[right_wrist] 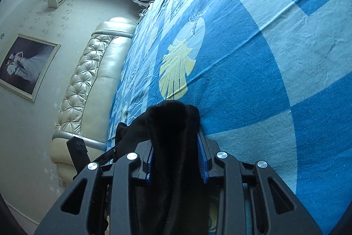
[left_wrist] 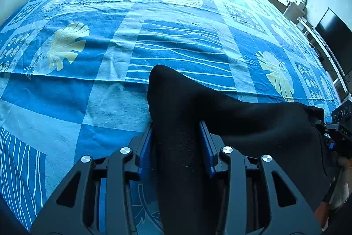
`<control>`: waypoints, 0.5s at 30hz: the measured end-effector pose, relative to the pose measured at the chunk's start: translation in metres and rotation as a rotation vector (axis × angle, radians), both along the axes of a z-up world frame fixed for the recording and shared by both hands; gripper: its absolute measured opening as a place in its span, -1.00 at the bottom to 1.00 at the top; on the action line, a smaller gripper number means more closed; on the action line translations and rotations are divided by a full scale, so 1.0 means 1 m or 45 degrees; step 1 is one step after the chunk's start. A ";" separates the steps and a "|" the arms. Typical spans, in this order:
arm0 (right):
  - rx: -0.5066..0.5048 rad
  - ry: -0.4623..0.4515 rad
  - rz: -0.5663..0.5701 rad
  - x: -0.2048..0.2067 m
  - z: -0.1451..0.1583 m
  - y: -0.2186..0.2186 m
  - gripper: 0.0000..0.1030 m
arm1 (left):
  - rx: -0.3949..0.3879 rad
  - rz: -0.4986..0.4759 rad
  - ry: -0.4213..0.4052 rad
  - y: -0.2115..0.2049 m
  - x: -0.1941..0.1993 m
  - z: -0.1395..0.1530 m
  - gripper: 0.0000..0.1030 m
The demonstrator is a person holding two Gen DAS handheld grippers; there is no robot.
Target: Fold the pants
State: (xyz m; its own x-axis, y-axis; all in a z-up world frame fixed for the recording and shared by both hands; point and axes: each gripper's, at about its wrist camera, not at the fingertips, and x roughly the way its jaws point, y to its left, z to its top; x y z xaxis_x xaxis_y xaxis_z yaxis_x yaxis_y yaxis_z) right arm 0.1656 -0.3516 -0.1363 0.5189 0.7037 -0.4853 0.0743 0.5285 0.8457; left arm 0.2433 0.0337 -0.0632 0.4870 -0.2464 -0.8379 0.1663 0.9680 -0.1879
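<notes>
Left hand-held gripper and right hand-held gripper each pinching black pants above bed.

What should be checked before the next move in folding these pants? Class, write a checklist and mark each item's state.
1. Right gripper clamped on the black pants: ok.
2. Left gripper pressing on the fabric that lies between its fingers: cannot tell.
3. Fabric runs unbroken from one gripper across to the other: ok.
4. Bedsheet ahead is flat: ok, only light creases.
5. Pant legs aligned: cannot tell, most of the garment is hidden.
</notes>
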 end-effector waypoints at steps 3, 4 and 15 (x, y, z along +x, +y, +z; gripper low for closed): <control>0.002 0.007 -0.014 0.001 0.001 0.001 -0.35 | 0.015 -0.003 -0.003 -0.002 -0.001 0.002 -0.22; 0.009 0.003 -0.014 -0.001 0.003 0.001 -0.33 | 0.005 -0.008 0.000 -0.001 -0.002 0.003 -0.22; 0.078 0.037 0.072 -0.061 0.018 -0.003 0.36 | -0.288 0.082 0.131 0.041 -0.068 0.009 0.39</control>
